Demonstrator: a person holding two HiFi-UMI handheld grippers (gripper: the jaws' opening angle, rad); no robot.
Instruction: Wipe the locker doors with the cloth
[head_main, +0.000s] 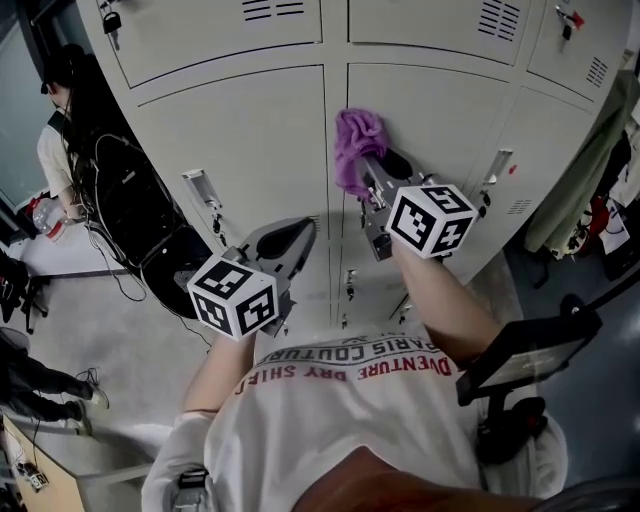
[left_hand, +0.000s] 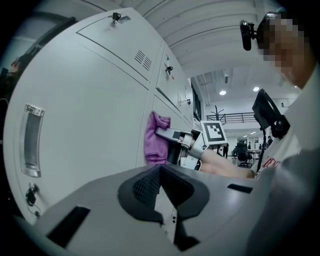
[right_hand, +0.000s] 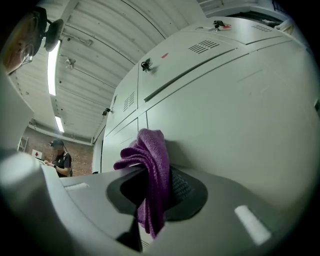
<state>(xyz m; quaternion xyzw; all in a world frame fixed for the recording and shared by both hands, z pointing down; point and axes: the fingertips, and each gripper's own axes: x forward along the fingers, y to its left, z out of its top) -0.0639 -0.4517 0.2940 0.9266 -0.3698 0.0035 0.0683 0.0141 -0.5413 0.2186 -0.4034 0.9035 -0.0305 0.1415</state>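
Purple cloth (head_main: 358, 143), head view: it's bunched in your right gripper (head_main: 372, 170), right at the door (head_main: 450, 110) by the seam. Your shirt (head_main: 350, 410) print partly reads "DVENTURE". Left gripper view: the left gripper (left_hand: 160, 172) is closed on nothing. Right gripper view: the jaws pinch just a fold, so I reckon hard dragging could tug it loose or scrape paint.

White short-sleeved T-shirt (head_main: 340, 410), red print (head_main: 350, 362), grey left gripper (head_main: 300, 237), grey right gripper (head_main: 377, 160), black pads (left_hand: 147, 187), white cubes (head_main: 235, 293) with black square markers.
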